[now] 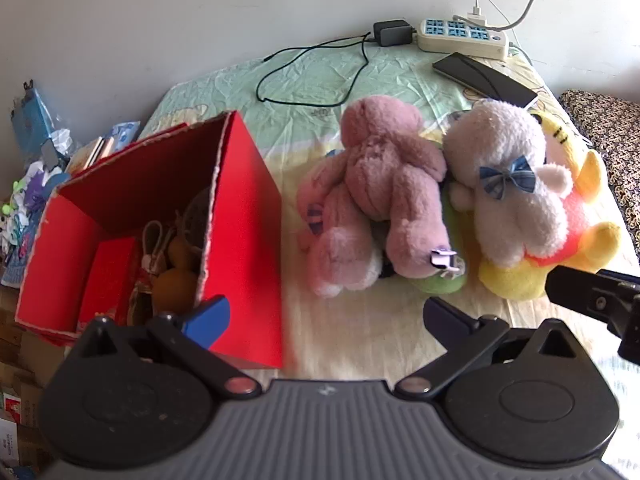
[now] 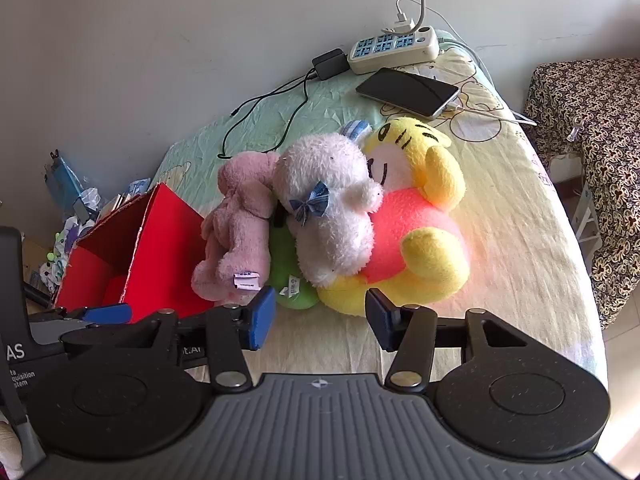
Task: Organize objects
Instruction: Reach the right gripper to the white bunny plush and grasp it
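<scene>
While nothing sits between either pair of fingers, entries run from the tools outward.

1. Left gripper (image 1: 326, 314): spread wide, empty, held low over the bedsheet (image 1: 360, 332) between box and toys; blue pad of one finger overlaps the near corner of the red box (image 1: 244, 240). Likely parked there to steady or serve the box.
2. Right gripper (image 2: 320, 318): parted, empty, aimed at the near end of the toy pile, just short of the green plush (image 2: 292, 286) and the yellow plush (image 2: 420, 248). Probably lined up for a first pick.
3. Red box: open-topped, at the bed's left side, just beside the pink plush (image 1: 380, 184). Holds a smaller red carton (image 1: 106, 276), a brown gourd-shaped item (image 1: 174, 284) and corded bits; judged the destination for the toys.
4. Toy pile, 4 pieces: pink plush face down, white plush (image 1: 508, 184) with a blue bow (image 1: 508, 178) lying on the yellow one, green plush mostly buried beneath. All still outside the box.
5. Further back: phone (image 2: 408, 90), power strip (image 2: 394, 48), black charger (image 2: 330, 64).

View notes: box contents shown only by left wrist camera; right wrist camera gives merely red inner walls. Yellow plush's face and red belly shown fully only by right wrist camera, plus the left tool's body at lower left.
</scene>
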`<state>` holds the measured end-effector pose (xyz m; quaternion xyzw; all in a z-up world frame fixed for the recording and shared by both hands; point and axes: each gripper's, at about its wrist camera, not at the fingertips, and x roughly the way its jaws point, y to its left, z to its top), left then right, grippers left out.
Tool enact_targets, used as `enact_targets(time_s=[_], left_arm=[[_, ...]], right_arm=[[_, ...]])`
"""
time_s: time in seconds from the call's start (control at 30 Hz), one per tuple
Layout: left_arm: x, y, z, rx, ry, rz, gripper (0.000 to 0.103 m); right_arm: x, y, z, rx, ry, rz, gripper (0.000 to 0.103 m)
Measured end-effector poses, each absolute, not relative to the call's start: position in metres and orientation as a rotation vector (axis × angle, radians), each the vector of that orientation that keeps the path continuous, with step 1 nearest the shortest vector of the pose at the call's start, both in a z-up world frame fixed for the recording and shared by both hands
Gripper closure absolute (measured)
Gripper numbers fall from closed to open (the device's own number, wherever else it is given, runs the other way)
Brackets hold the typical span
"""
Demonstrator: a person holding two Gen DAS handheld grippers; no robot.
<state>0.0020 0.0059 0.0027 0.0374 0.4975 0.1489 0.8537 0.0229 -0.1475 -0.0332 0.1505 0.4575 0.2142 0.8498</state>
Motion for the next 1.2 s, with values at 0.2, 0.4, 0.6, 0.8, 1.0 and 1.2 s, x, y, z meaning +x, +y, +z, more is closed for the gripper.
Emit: enact_targets(time_s=[0.2,0.4,0.6,0.8,1.0,1.2], left_arm=[[0.004,0.003,-0.001,0.094,1.047,0.309,0.0],[0.006,0.002,0.0,0.091,1.049,0.281,0.0],[0.007,-0.001,-0.001,0.091,1.014,0.251,0.0],[-0.004,0.007,0.011,-0.007,0.892,0.086,0.004],[-0.001,0.004,0.021,-0.04,0.785,-0.07,0.004],[0.022,-0.007,0.018,-0.11,0.802,-0.245,0.016]], right_arm=[[0.027,-0.145,-0.032,0.337,0.968,0.467,0.051],[0.028,-0.15,-0.032,0.359,0.95,0.487,0.052],[0.028,-0.16,-0.032,0.424,0.916,0.513,0.052],[0.03,-0.173,-0.026,0.477,0.846,0.555,0.052],[0.049,-0.185,-0.029,0.531,0.815,0.559,0.052],[0.076,-0.186,-0.031,0.478,0.777,0.563,0.052]])
